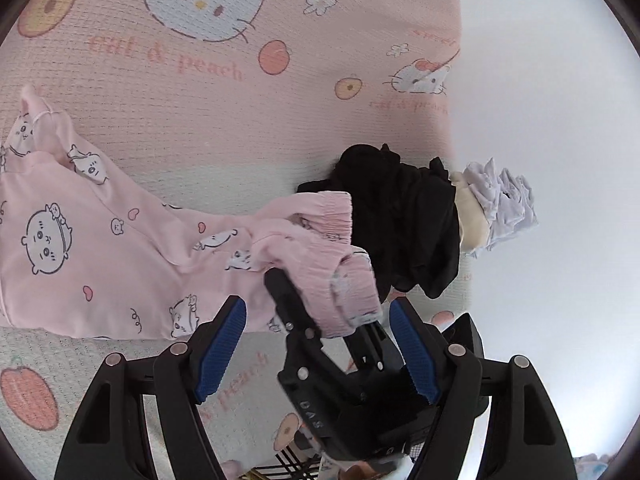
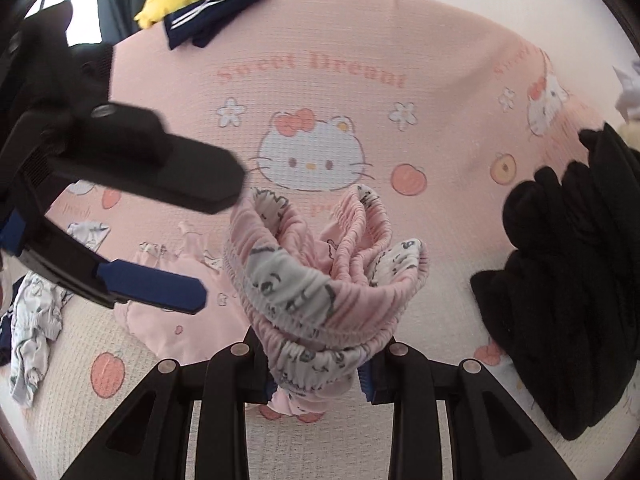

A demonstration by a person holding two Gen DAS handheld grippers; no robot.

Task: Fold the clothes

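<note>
Right gripper [image 2: 316, 364] clamped on the bunched elastic waistband of the pink pants [image 1: 100, 248]; pant legs trail across the pink bedsheet [image 1: 240, 112]; left gripper [image 1: 316, 320] jaws apart, holding nothing; black garment [image 2: 568, 280] beside the waistband.

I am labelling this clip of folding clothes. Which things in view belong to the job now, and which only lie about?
In the job:
pink printed pyjama trousers
right gripper, shut on their waistband
left gripper, open

Lying about:
black garment
navy striped garment
yellow plush toy
white ruffled garment
</note>
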